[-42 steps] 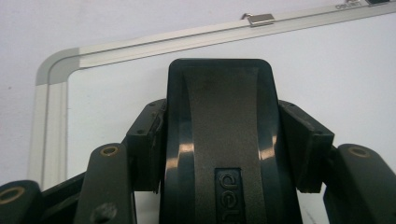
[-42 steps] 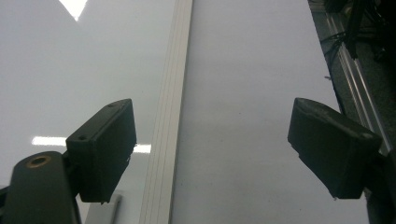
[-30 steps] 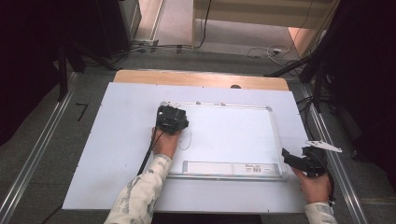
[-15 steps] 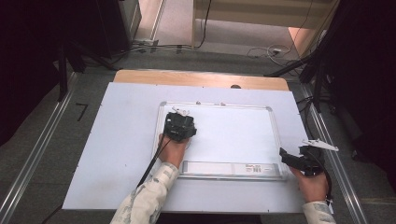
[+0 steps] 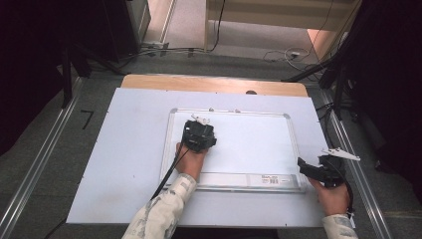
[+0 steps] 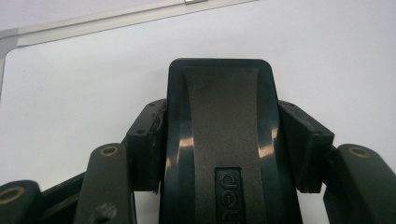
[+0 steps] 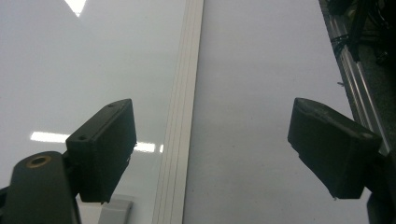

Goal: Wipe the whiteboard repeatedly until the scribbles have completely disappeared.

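White table (image 5: 124,149), whiteboard (image 5: 249,144), left gripper (image 6: 223,135) clamping black eraser (image 6: 222,121) seen close-up, right gripper (image 7: 210,140) spread wide over frame edge.

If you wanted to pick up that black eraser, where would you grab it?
By its two long sides, coming from above, as the left gripper does now: the eraser lies flat on the whiteboard, and its narrow straight-sided body fits between the jaws.

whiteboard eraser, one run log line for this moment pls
left gripper: shut on eraser, on whiteboard | right gripper: open, astride whiteboard's frame, holds nothing
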Motion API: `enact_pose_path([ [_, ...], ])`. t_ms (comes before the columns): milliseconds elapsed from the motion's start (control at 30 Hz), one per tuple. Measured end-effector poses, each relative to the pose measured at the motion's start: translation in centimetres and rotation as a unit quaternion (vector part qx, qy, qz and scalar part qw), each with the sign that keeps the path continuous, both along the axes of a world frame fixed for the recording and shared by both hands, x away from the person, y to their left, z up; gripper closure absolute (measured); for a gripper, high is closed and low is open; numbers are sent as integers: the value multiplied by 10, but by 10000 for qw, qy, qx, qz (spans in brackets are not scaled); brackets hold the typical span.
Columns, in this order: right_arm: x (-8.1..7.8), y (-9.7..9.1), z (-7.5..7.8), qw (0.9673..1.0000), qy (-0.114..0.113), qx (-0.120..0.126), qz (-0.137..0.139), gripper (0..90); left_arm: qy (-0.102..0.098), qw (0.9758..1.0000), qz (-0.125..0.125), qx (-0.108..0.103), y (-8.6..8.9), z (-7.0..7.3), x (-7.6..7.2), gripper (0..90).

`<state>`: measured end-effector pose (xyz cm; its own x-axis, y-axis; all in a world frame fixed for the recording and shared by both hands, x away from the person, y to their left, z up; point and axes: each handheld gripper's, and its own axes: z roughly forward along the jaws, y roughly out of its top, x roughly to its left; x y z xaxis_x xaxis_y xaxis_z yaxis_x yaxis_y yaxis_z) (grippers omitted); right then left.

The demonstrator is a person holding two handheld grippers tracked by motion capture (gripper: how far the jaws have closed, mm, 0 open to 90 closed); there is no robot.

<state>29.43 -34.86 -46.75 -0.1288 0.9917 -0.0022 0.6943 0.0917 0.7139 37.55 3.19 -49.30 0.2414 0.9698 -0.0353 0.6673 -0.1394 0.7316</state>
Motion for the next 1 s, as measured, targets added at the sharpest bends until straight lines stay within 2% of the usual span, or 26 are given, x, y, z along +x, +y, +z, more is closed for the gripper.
enact_pose_path([
  [233,-2,-3,0,10000,3,41,-15,141,0,10000,57,-37,10,1,17,414],
  [467,-3,-6,0,10000,-5,48,-33,140,-42,9991,395,-116,39,0,41,414],
  [600,-3,-7,-1,10000,-7,47,-39,141,-18,9990,432,-89,51,1,47,415],
  [800,-3,-6,-1,10000,9,41,-45,140,-15,9992,394,-36,53,1,41,414],
  [1000,-2,-5,-1,10000,24,37,-59,141,-22,9997,225,-14,53,0,13,414],
])
